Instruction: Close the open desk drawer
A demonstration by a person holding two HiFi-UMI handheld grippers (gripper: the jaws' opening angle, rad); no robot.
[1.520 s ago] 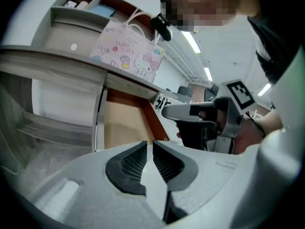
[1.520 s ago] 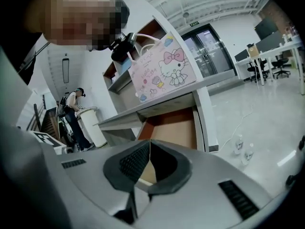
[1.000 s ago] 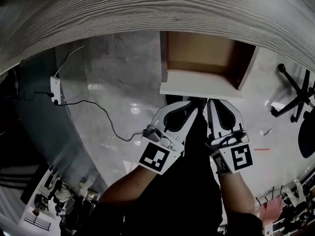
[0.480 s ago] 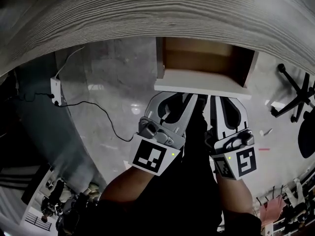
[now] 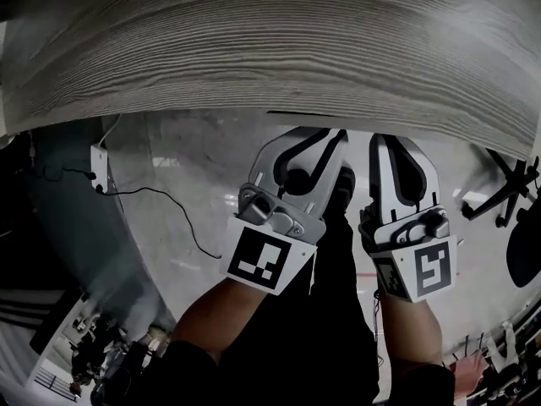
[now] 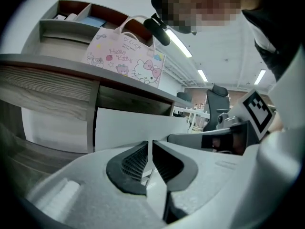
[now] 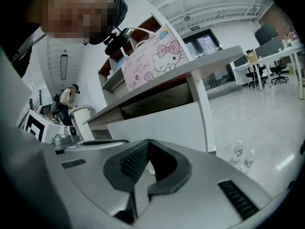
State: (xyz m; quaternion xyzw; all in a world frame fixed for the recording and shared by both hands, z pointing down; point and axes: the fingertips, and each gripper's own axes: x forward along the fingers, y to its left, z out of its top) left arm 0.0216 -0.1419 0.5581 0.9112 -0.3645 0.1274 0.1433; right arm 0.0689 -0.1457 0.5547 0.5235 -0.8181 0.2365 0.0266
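Observation:
The wood-grain desk top [image 5: 254, 57] fills the upper head view and hides the drawer beneath it. My left gripper [image 5: 328, 135] and right gripper [image 5: 390, 139] reach side by side to the desk's edge. Both tips are at the spot where the drawer front disappears. In the left gripper view the white drawer front [image 6: 128, 128] stands just beyond my left gripper [image 6: 151, 144], whose pads are nearly together with nothing between them. In the right gripper view the drawer front [image 7: 162, 125] lies close ahead of my right gripper [image 7: 148, 146], whose jaws are shut and empty.
A power strip [image 5: 100, 169] with a black cable [image 5: 169, 205] lies on the floor at the left. An office chair base [image 5: 507, 184] stands at the right. A pink cartoon-cat bag [image 6: 128, 56] and a shelf unit [image 6: 66, 23] sit on the desk. Two bottles [image 7: 240, 156] stand on the floor.
The drawer has slid in under the desk top until its brown inside no longer shows. Both grippers moved forward with its white front, up the picture.

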